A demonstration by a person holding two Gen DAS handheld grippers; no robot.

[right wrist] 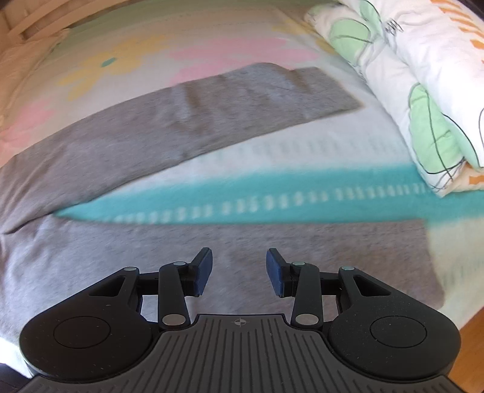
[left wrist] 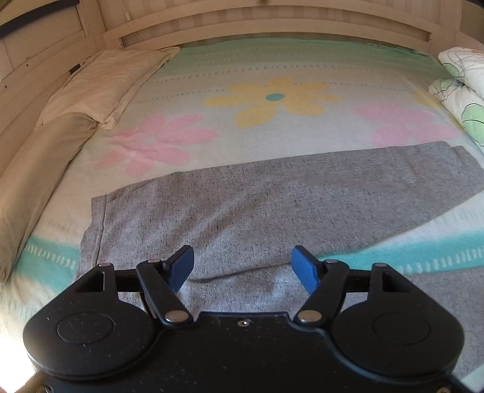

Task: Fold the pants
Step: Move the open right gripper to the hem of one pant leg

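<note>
A big blanket [left wrist: 272, 60] covers the bed, with a yellow flower [left wrist: 273, 98] and pink flowers [left wrist: 157, 142] on it and a blue-green stripe [right wrist: 272, 193]. Two tan pillows [left wrist: 103, 81] lie by the wooden headboard [left wrist: 272, 24]. A rolled quilt [right wrist: 408, 75] with green shapes sits at the side

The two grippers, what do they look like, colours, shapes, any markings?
Both are black, with two round discs at the base and hinged black linkage arms joined by silver rivets. The left gripper has blue ribbed pads and a flat speckled body. The right gripper has darker blue pads, a ribbed grey body and a small crosshair mark.
</note>
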